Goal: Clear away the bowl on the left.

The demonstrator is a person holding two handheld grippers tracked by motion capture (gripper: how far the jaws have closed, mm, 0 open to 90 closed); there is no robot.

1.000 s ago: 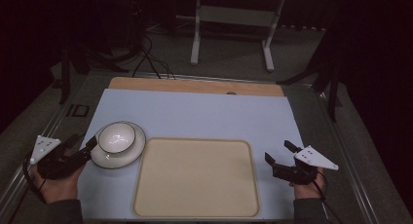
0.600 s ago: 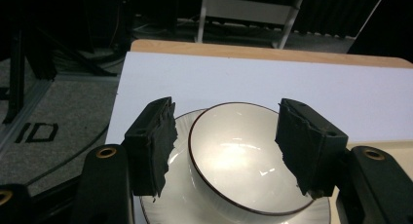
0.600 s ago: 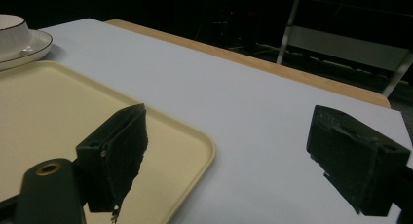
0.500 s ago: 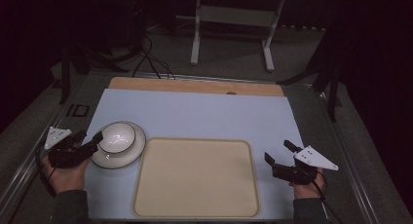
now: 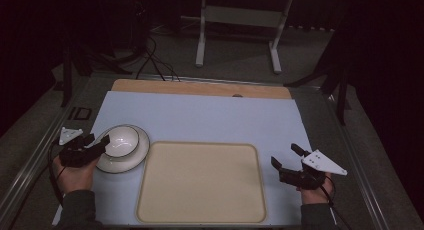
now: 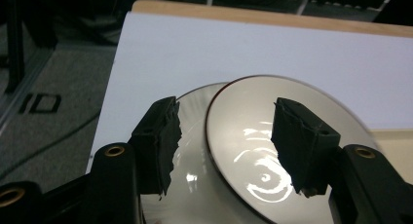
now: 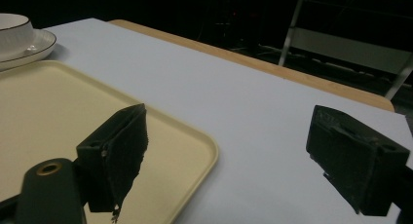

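As my left claw (image 5: 102,144) comes forward and down toward the stack at the table's left, its jaws have just been narrowing, and the rim of the small white glazed bowl with a thin dark edge line (image 6: 272,151) now sits between them. Compared with a second ago, the claw has left the bare blue-white table mat (image 5: 200,115) beside the dishes and reaches over the wider white ceramic plate (image 5: 142,149) on which the bowl rests. My reading: this is the approach to a rim pinch on the bowl, not yet a grip.

Left claw state: partly open. One pad (image 6: 158,141) hangs outside the bowl wall, over the plate; the other pad (image 6: 299,143) hangs inside, over the glossy basin. I see a gap on both sides, so nothing is held.

Left hand pose: forearm in from the near edge, claw pointing right and slightly away from me, tipped down at the bowl.

Right claw (image 5: 287,157): unchanged, hovering low, wide open, holding nothing. The flat cream plastic tray (image 7: 73,117) lies just to its left, its rounded corner below the left pad. The bowl and plate stand well beyond that tray.
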